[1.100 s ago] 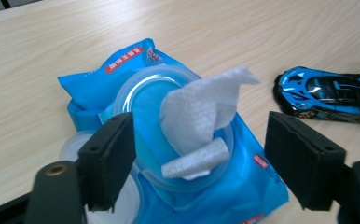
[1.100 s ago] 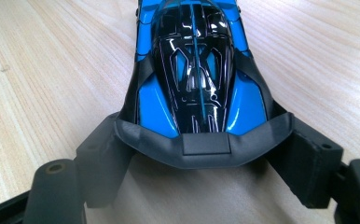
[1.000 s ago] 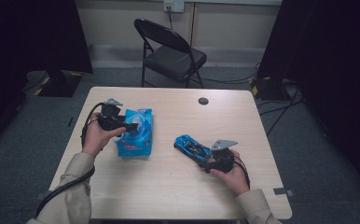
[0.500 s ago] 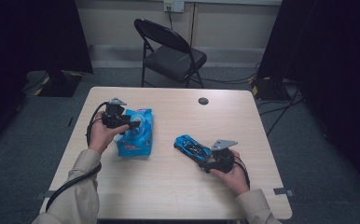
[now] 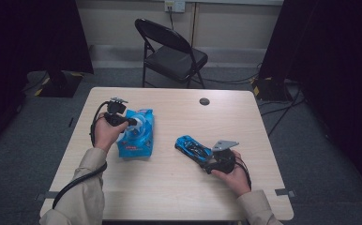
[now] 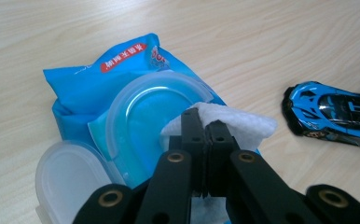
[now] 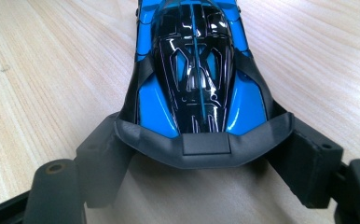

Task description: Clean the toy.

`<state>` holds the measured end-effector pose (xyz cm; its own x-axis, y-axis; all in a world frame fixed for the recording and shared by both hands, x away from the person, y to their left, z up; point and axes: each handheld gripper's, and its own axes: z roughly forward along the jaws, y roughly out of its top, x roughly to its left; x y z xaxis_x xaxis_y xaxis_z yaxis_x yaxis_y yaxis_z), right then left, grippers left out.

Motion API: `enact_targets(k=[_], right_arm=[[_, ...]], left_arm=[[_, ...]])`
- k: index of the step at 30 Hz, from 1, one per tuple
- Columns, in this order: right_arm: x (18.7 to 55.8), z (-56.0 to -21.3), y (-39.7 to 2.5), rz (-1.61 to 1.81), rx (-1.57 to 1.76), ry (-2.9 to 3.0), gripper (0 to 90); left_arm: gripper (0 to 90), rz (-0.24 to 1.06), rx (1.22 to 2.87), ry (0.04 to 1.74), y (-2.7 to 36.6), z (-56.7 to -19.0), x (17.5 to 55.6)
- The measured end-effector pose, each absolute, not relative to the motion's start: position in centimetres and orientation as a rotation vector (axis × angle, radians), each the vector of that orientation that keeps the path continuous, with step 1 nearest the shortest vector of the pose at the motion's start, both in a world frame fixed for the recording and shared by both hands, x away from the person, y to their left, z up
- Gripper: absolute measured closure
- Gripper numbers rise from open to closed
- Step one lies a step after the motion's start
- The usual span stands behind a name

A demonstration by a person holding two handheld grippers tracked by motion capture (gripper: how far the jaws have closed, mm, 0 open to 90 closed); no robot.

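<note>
A blue pack of wet wipes (image 5: 137, 138) lies on the left half of the wooden table (image 5: 169, 187), its clear lid (image 6: 68, 175) flipped open. My left gripper (image 6: 205, 123) is over the pack's opening, shut on a white wipe (image 6: 243, 122) that sticks out of it; in the high view this left gripper (image 5: 132, 122) reaches in from the pack's left side. A blue and black toy car (image 7: 192, 70) rests on the table at right. My right gripper (image 7: 206, 151) is shut on its rear end, one jaw on each side, and the car (image 5: 192, 147) points away toward the pack.
A small dark round disc (image 5: 204, 101) sits near the table's far edge. A black folding chair (image 5: 172, 51) stands behind the table. Cables trail from both grippers along the person's sleeves.
The left hand has shifted slightly over the wipes pack, staying at the opening. The right gripper and the toy car have not moved.
</note>
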<state>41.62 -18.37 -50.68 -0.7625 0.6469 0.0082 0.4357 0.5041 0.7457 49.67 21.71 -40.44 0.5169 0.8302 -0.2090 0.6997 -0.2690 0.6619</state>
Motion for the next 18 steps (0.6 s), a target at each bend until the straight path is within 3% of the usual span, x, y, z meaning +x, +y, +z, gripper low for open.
enact_targets(k=[18], right_arm=[[41.6, -50.7, -18.4, 1.115, 0.917, 2.477, 24.8]], left_arm=[[89.9, 0.25, 2.063, 1.288, 22.7, -36.7, 49.1]])
